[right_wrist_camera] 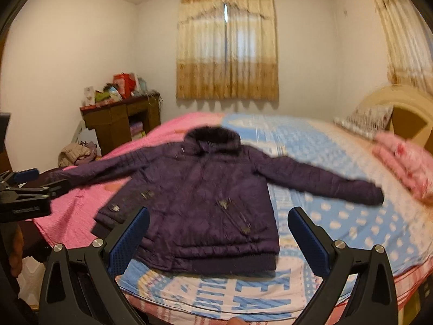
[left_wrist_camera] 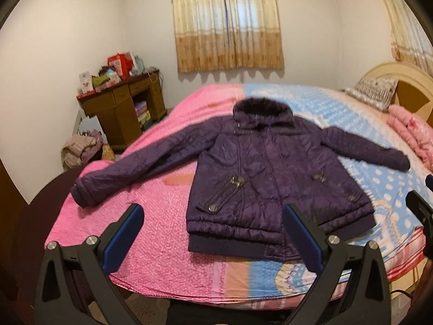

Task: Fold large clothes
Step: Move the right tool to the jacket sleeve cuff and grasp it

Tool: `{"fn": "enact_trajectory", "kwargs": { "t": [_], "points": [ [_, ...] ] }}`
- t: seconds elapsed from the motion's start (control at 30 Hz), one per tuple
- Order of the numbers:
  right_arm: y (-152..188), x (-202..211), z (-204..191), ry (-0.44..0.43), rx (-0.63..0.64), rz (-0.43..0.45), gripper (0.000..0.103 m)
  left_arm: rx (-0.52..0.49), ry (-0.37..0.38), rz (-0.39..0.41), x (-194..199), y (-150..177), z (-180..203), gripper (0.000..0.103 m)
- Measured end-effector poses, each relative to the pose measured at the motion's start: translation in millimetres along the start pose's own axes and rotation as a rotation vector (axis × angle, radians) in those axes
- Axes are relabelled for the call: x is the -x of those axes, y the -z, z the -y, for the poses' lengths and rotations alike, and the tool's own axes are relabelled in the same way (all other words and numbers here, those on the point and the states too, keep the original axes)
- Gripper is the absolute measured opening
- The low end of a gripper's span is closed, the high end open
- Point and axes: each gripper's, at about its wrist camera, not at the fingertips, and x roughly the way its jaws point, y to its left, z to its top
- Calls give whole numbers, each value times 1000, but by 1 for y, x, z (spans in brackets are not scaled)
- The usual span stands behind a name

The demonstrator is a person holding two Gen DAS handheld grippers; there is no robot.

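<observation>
A dark purple quilted jacket (left_wrist_camera: 259, 168) with a fur-trimmed hood lies flat on the bed, front up, both sleeves spread out to the sides. It also shows in the right wrist view (right_wrist_camera: 200, 197). My left gripper (left_wrist_camera: 213, 216) is open and empty, hovering above the near bed edge before the jacket's hem. My right gripper (right_wrist_camera: 219, 219) is open and empty, above the hem on the jacket's right side. The left gripper shows at the left edge of the right wrist view (right_wrist_camera: 29, 189).
The bed (left_wrist_camera: 151, 216) has a pink and blue patterned cover. A folded pink quilt (right_wrist_camera: 406, 168) and a pillow (left_wrist_camera: 376, 92) lie by the headboard at right. A wooden desk (left_wrist_camera: 121, 108) with clutter and a clothes pile (left_wrist_camera: 81, 149) stand at the far left.
</observation>
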Motion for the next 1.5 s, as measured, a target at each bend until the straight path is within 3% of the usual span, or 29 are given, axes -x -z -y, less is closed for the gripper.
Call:
{"fn": "enact_trajectory", "kwargs": {
  "t": [0.23,0.47,0.77,1.13,1.5],
  "points": [
    [10,-61,64,40,-101,-122,102,-39,-26,-69,-61,-17,19,103],
    [-7,-101,120,146,-123,-143,102,-50,-29,-76,-110,-43,35,103],
    [-18,-154,218,253,-261,-191,102,-71,-49,-88,-161,-64,55,103],
    [-10,-176,316,418,-391,-217,102,-128,-53,-104,-207,-77,87,103],
    [2,-181,395,492,-590,-210,102,-141,-37,-161,-240,-75,106,103]
  ]
}}
